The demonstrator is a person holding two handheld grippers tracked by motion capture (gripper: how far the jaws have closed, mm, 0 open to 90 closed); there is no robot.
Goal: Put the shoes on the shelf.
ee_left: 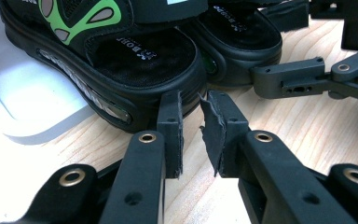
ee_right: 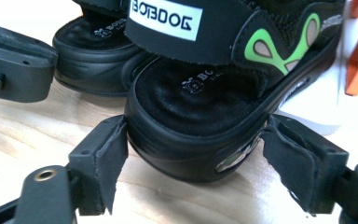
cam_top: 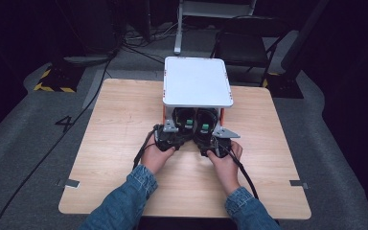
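Black sandal (ee_right: pixel 200 107) heel between right gripper (ee_right: pixel 205 163) fingers (ee_right: pixel 105 154), spread wide

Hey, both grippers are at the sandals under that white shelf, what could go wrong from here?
1. The right gripper straddles its sandal's rounded heel with open jaws; closing there might let it squirt out.
2. The left gripper is nearly closed beside the other sandal, so it may miss the heel.
3. Pulling could snag the straps on the shelf.

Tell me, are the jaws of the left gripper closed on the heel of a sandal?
No. In the left gripper view the left gripper has a narrow empty gap between its jaws, just short of the sandal heel.
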